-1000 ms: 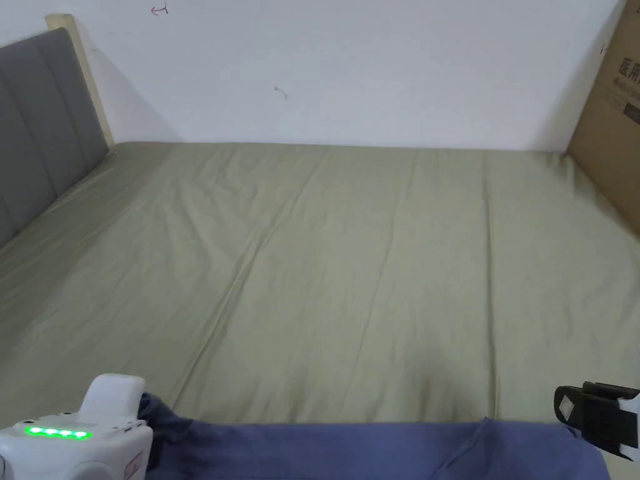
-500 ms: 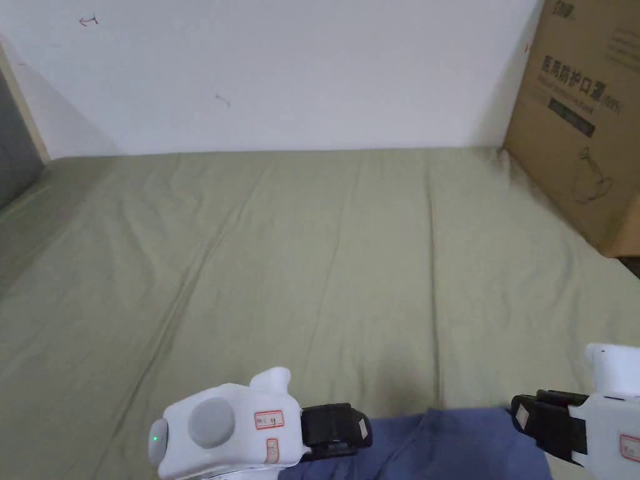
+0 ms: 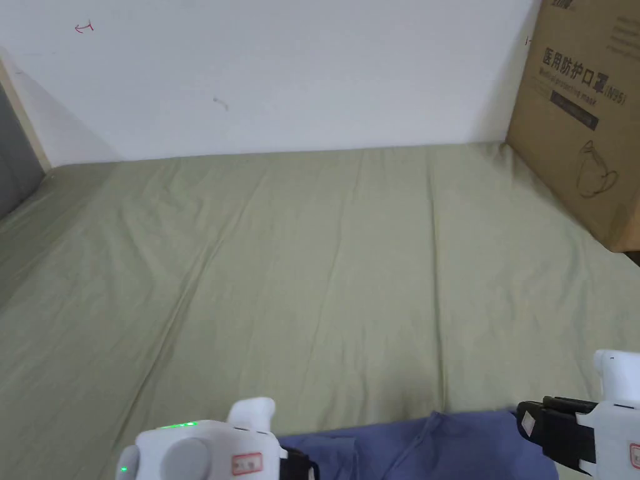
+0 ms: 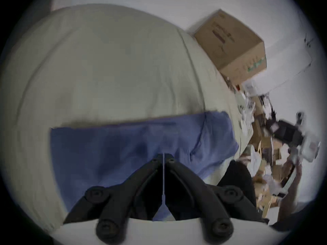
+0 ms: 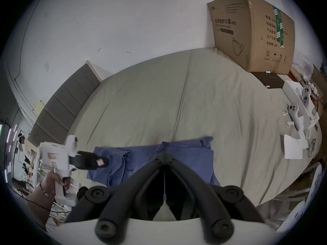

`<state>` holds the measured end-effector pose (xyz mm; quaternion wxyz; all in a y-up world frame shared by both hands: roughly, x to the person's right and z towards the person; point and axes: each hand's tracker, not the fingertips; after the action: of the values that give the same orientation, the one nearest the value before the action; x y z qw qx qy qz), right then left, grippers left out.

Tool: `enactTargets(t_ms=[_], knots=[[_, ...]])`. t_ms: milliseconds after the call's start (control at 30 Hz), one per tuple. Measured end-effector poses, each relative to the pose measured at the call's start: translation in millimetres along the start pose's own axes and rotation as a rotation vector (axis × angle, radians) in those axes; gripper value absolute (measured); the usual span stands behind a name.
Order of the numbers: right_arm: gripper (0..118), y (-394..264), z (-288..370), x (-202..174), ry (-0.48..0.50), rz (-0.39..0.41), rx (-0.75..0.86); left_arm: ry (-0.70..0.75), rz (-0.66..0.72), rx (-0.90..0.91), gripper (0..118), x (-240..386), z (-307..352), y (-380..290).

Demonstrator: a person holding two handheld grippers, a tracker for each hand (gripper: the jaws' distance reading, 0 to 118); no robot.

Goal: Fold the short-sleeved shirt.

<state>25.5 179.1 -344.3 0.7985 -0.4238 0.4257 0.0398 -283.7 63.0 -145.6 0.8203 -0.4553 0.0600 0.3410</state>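
Observation:
A blue short-sleeved shirt (image 3: 437, 447) lies as a folded strip along the near edge of the bed. In the right gripper view the shirt (image 5: 185, 153) has a bunched folded layer toward its left end. My left gripper (image 3: 306, 465) is shut with nothing between its jaws. It hovers at the shirt's left end, also seen as the left gripper (image 5: 104, 161) from the other side. My right gripper (image 3: 528, 425) is shut and empty, just off the shirt's right edge. In their own views the left gripper (image 4: 163, 157) and right gripper (image 5: 164, 156) point over the blue cloth (image 4: 123, 142).
The olive-green bed sheet (image 3: 312, 281) stretches back to a white wall. A large cardboard box (image 3: 581, 125) stands at the bed's far right corner. A grey headboard (image 5: 67, 103) lines the left side. Controllers (image 5: 293, 114) and white papers (image 5: 292, 149) lie on the bed's right side.
The head camera has swung to the right. The blue strip in view is narrower than one second ago. My left gripper has pulled back left and down off the shirt since half a second ago.

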Motion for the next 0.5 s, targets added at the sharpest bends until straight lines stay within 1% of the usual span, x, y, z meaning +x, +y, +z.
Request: enactTargets(t_ms=[100, 167, 267, 333, 400, 500], knots=[[0, -2.9, -0.9, 0.9, 0.003, 0.011, -0.014, -0.048, 0.002, -0.091, 1, 19.5, -35.6, -13.4], [0, -5.1, -1.4, 3.4, -0.006, 0.011, -0.026, -0.070, 0.009, -0.072, 1, 30.7, -45.1, -19.1], [0, -6.6, -0.7, 7.1, -0.013, 0.007, -0.035, -0.239, 0.061, -0.086, 1, 42.7, -47.1, -24.4], [0, -6.2, -0.7, 8.4, -0.016, 0.007, -0.037, -0.299, 0.080, -0.058, 1, 41.1, -41.8, -24.8], [0, -4.8, -0.7, 9.5, -0.016, 0.006, -0.035, -0.311, 0.109, 0.002, 1, 26.7, -23.5, -21.1], [0, -2.6, -0.3, 10.4, -0.014, -0.004, -0.025, -0.349, 0.201, 0.134, 1, -19.2, 18.7, -15.9]])
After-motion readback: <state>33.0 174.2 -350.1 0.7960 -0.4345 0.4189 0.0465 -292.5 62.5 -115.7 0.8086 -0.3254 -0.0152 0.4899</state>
